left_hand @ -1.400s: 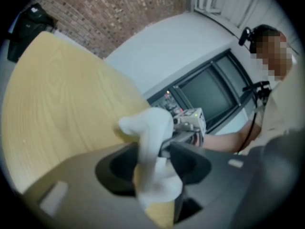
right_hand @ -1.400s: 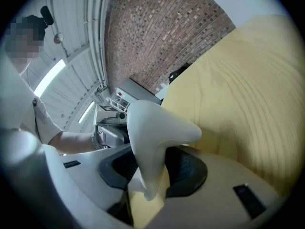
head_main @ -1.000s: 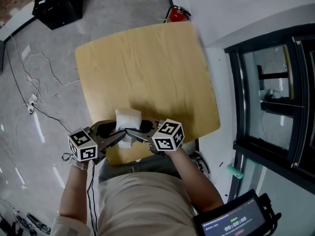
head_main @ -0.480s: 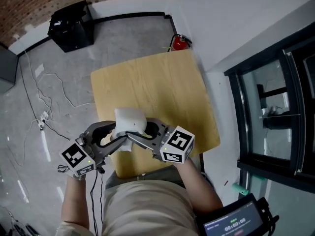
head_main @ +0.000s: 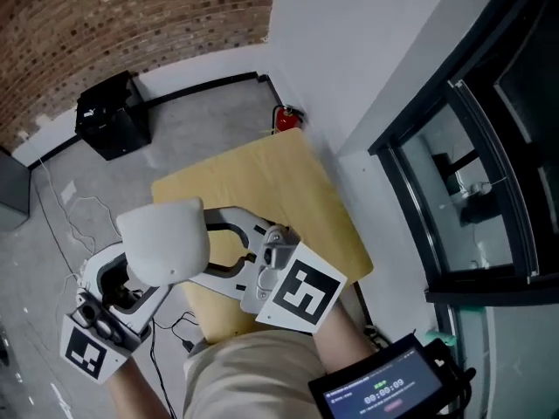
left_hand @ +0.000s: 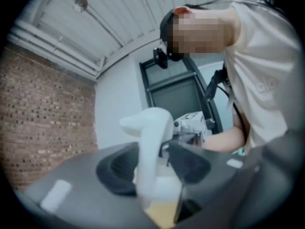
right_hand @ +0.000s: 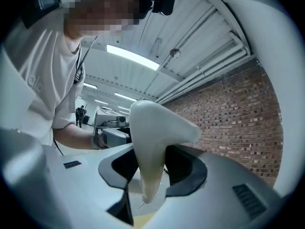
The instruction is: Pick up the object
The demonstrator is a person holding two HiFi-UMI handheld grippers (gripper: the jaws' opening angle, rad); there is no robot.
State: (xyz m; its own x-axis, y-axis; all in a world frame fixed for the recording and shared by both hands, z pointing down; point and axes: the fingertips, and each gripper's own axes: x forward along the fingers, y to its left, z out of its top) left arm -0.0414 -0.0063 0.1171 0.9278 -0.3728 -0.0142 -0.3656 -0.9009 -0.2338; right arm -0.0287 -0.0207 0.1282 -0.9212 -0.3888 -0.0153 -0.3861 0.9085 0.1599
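A smooth white object (head_main: 164, 241) with a rounded top hangs high above the wooden table (head_main: 262, 182), close under the head camera. My right gripper (head_main: 206, 253) reaches in from the right and is shut on it. My left gripper (head_main: 144, 285) holds it from the lower left, its fingertips hidden behind the object. In the left gripper view the object (left_hand: 152, 147) stands upright between the dark jaws of the left gripper (left_hand: 155, 175), which are opening while their pads still touch it. In the right gripper view the pale jaws of the right gripper (right_hand: 150, 185) press on the object's (right_hand: 152, 142) narrow lower part.
A red fire extinguisher (head_main: 285, 118) stands by the white wall beyond the table. A black box (head_main: 109, 116) sits on the grey floor at the brick wall, with cables (head_main: 61, 225) to the left. A dark window frame (head_main: 437, 190) runs along the right. A screen device (head_main: 380, 387) is at the bottom.
Both grippers have lifted the white object from just above the table's near edge up toward the head camera. The head view has tilted, now showing more wall and brick.
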